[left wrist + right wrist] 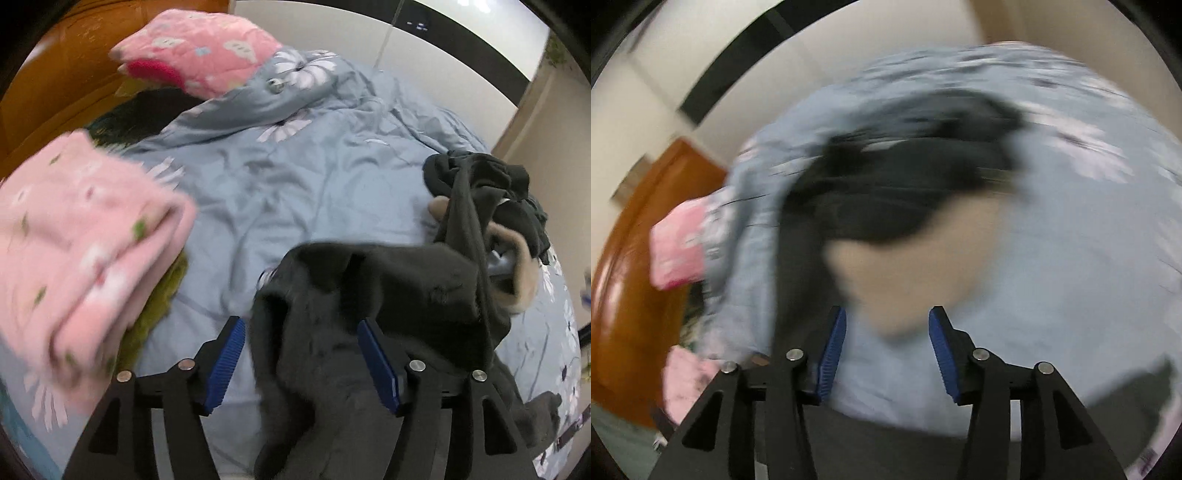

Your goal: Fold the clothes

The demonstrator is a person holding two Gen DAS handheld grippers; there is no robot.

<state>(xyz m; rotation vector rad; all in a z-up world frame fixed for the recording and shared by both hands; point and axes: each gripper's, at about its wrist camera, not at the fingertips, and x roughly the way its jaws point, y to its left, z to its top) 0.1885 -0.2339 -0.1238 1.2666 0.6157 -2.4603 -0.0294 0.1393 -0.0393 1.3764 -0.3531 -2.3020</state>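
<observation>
The dark grey garment (369,314) lies crumpled on the bed, its nearest folds draped between and over the blue-padded fingers (380,369) of the left gripper (299,365), which stand wide apart; cloth sits in the gap, but nothing shows the pads pressing on it, so I judge it loose rather than gripped. The garment looks unfolded, a tan lining (517,258) turned out on its far right side, which suggests it needs spreading flat before any fold. The left gripper points low and forward over the bed, close above the fabric. In the right wrist view, heavily blurred, the right gripper (886,354) also has its fingers wide with only bedding and the tan patch (916,254) beyond them, holding nothing; it aims down at the same dark heap (886,184). To the left, beside the garment, a folded pink floral piece (81,240) rests on something olive-green (155,306), likely a pile of finished items kept clear of the working space. Beneath it all spreads the blue floral duvet (295,166); farther back sit a pink quilted pillow (199,48) and the wooden headboard (55,74).
</observation>
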